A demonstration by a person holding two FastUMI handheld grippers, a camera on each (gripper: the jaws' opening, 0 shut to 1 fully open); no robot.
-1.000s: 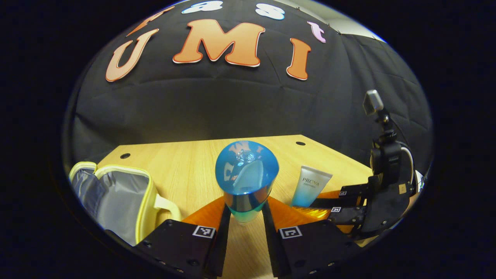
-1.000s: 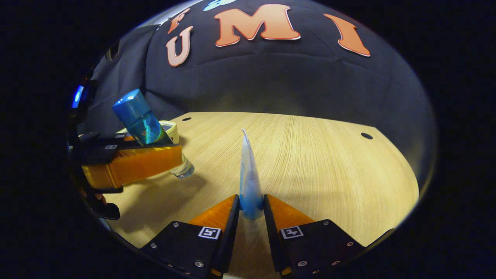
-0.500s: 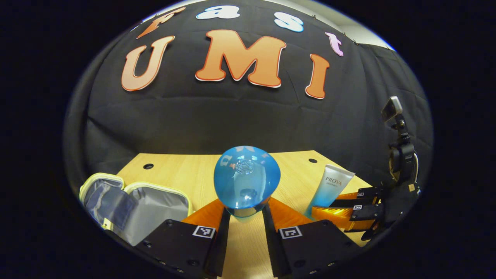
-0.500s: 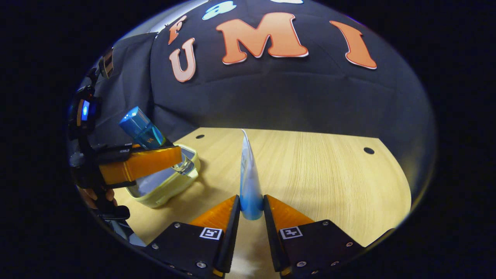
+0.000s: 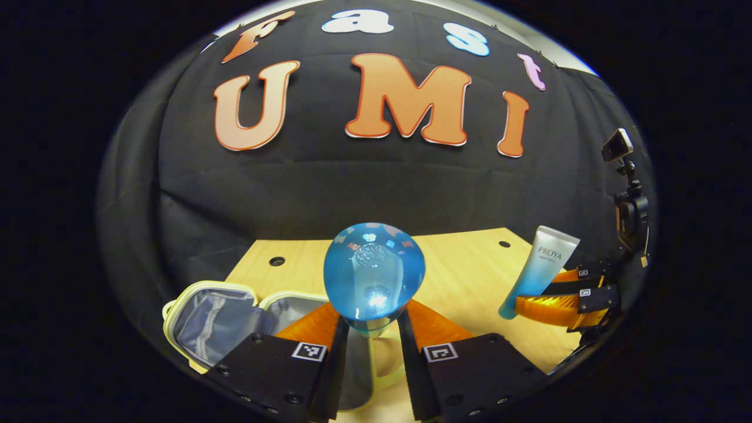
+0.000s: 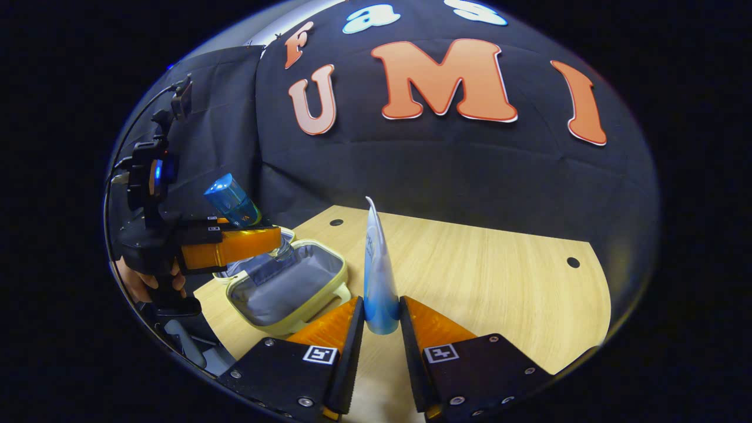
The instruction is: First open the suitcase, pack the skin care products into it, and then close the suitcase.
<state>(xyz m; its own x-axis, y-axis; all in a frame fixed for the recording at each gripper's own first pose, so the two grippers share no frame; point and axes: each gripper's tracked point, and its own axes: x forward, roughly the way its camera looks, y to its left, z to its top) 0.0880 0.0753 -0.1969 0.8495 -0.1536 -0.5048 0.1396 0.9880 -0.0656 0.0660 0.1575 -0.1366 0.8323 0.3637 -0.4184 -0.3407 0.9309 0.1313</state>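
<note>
Suitcase (image 6: 288,288) open on table (image 6: 482,282), left; bottle (image 6: 235,202) above it; tube (image 6: 379,276) to right.

the tube (image 5: 543,264), far right of the near jaws, carries a short printed word. square coded markers (image 5: 309,351) sit just behind the jaws.

- Bottle (image 5: 374,279): glossy, translucent cap, mirror-like.
- Tube (image 5: 539,265): smooth plastic, satin sheen.
- Suitcase (image 6: 286,287): matt fabric lining, smooth rim.
- Table (image 6: 482,276): wood grain, matt.
</note>
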